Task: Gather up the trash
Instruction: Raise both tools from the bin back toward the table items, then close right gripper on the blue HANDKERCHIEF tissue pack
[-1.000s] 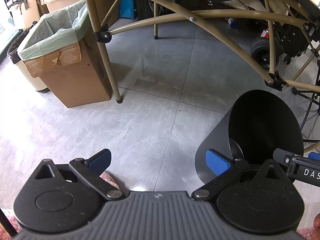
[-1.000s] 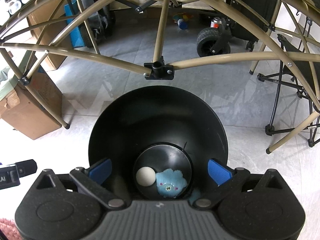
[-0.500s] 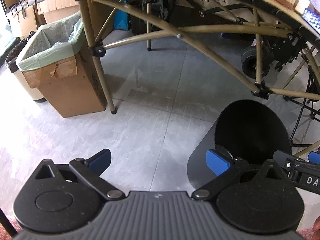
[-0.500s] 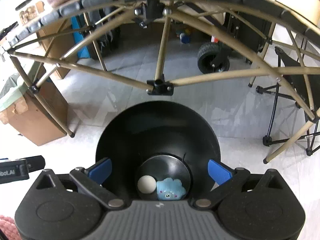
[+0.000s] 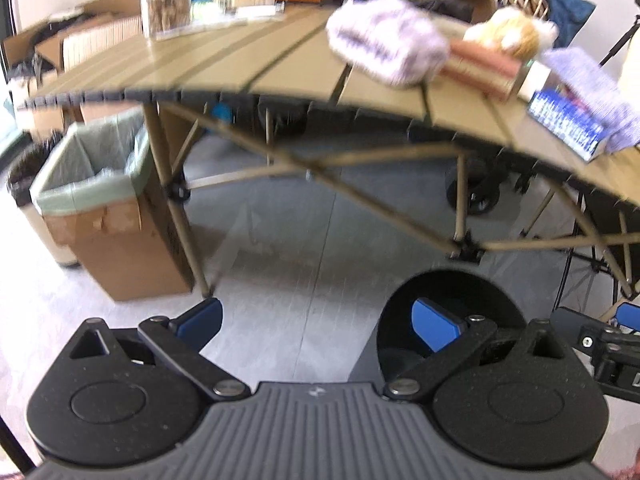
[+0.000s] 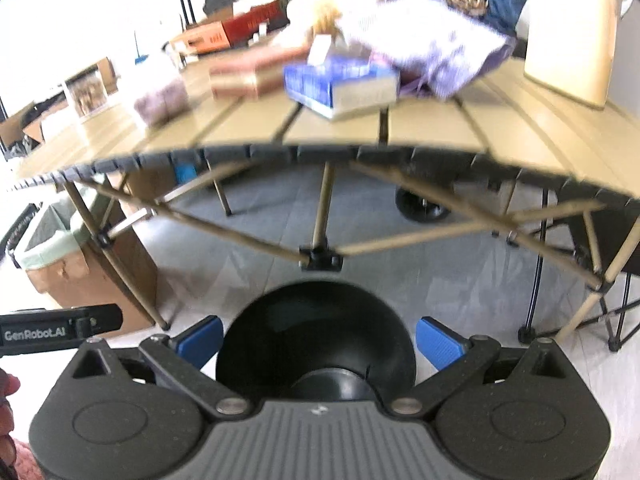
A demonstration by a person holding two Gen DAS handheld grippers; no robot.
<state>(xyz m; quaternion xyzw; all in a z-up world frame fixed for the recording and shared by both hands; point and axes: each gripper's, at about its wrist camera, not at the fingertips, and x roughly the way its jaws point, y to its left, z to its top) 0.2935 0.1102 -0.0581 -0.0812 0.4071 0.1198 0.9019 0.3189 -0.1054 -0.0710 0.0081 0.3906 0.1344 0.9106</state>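
A black round trash bin (image 6: 316, 332) stands on the grey floor right below my right gripper (image 6: 318, 338), which is open with nothing between its blue pads. From the left wrist the same bin (image 5: 448, 304) sits at lower right, behind the right finger of my left gripper (image 5: 318, 320), also open and empty over bare floor. Above lies the tan slatted folding table (image 5: 280, 64) carrying a lilac crumpled wrapper or cloth (image 5: 384, 38), a blue box (image 6: 340, 80), a pink box (image 6: 248, 72) and a plush toy (image 5: 512, 32). The bin's contents are hidden now.
A cardboard box lined with a green bag (image 5: 100, 184) stands at the left by a table leg (image 5: 176, 216). Crossed tan table struts (image 6: 320, 256) hang just beyond the bin. A black wheel (image 5: 472, 192) and folding chair legs (image 6: 536, 280) are at the right.
Both grippers have risen and tilted up, so the table top has come into view. The bin looks smaller and lower, and the ball and blue toy inside it are out of sight.
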